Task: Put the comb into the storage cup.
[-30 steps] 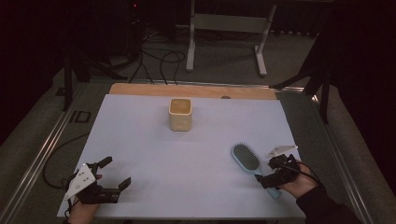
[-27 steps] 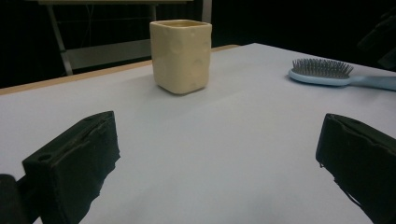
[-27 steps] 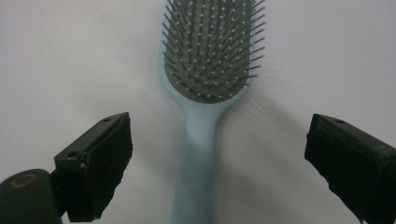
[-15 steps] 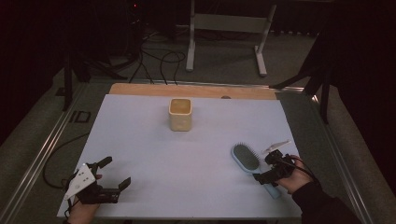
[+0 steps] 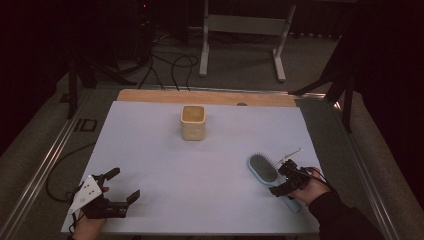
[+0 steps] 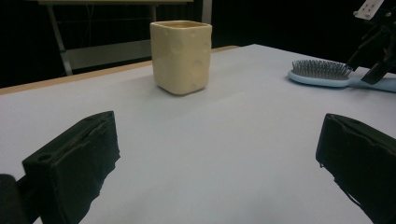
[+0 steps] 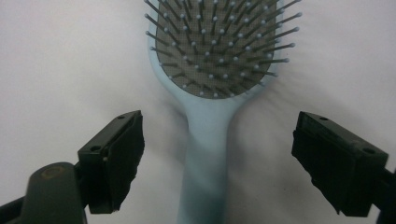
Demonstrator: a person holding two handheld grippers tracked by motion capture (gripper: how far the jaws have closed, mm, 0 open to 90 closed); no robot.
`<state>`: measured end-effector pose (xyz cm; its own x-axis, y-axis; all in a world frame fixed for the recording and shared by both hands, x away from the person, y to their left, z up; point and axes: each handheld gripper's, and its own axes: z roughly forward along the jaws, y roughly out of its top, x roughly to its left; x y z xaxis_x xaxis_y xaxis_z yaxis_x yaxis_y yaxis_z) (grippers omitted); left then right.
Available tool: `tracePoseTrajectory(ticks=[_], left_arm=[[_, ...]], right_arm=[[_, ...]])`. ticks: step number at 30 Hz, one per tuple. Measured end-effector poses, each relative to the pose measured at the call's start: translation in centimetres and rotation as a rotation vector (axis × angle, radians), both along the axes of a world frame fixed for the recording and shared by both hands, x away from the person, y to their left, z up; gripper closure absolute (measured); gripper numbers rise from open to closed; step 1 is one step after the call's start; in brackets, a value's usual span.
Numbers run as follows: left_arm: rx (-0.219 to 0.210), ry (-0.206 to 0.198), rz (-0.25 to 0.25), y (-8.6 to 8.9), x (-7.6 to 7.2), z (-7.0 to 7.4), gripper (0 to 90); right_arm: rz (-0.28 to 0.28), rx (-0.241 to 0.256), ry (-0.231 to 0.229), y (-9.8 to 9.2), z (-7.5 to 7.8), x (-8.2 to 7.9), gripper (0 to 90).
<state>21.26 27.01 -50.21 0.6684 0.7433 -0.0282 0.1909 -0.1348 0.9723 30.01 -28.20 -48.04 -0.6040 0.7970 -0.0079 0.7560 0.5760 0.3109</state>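
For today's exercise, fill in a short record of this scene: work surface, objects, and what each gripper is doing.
surface: white table
cup: cream square cup, upright, far middle
hairbrush: light blue hairbrush, flat, bristles up
right gripper: right gripper, jaws open astride the brush handle, not touching
left gripper: left gripper, open, near left corner, holding nothing

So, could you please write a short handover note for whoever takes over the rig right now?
Right gripper: open, over the handle of the light blue hairbrush, fingers on either side of the handle, not touching it.
Left gripper: open and empty, near the table's front left corner.
Things: the hairbrush lies bristles up at front right on the white table; the cream cup stands upright at centre back.
Done: right gripper lined up on the handle.
Left: close on the handle and lift; the brush probably goes to the cup.
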Motion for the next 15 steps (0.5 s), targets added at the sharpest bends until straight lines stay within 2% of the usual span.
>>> tracePoseTrajectory(ticks=[6,13,15], left_arm=[[-0.001,-0.002,0.000,-0.01,-0.02,0.01,0.0],[-0.001,-0.003,-0.001,0.00,-0.01,0.03,0.0],[-0.002,-0.001,0.000,0.00,0.00,0.01,0.0]], right_arm=[[-0.016,-0.004,0.018,0.20,-0.27,0.18,18.3],[-0.031,-0.040,0.028,0.75,-0.43,0.50,36.1],[-0.029,-0.042,0.037,0.80,-0.38,0.57,37.3]])
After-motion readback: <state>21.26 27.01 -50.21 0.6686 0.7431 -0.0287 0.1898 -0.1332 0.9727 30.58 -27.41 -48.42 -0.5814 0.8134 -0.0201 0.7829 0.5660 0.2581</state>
